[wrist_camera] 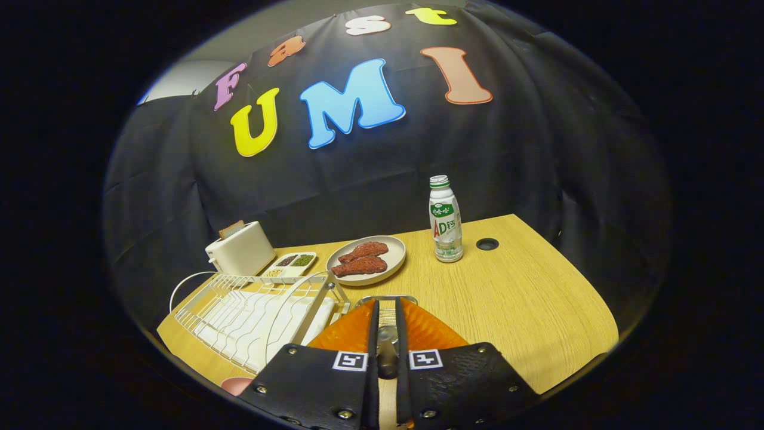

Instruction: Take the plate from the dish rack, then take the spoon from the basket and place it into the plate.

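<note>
The slim silver metal spoon (387,334) sits in the narrow gap between the two fingers. I take it for the spoon from the metal strip in the gap and the curved silver edge showing at the fingertips. The gripper (387,304) is clenched, and both fingers appear to press on this handle.

A pink rounded edge (236,385) shows low beside the left finger, just off the near corner of the white wire dish rack (256,310). I judge this to be the plate, already out of the rack and lying on the pale wood-grain table (525,310). Too little of it shows for me to be certain.

Step in hand, as I judge it: carry the spoon to the plate.
1. Keep the grip firm; the handle is thin and may pivot.
2. Swing left, clear of the rack's raised wire hoop.
3. Lower until the bowl is just above the plate's well, then release.

Beyond the fingers lies a beige oval dish holding red meat slices (367,260). It is not the target. Further back stand a white toaster (240,255), a white divided tray of grains (290,264) and a white plastic drink bottle (446,221).
</note>
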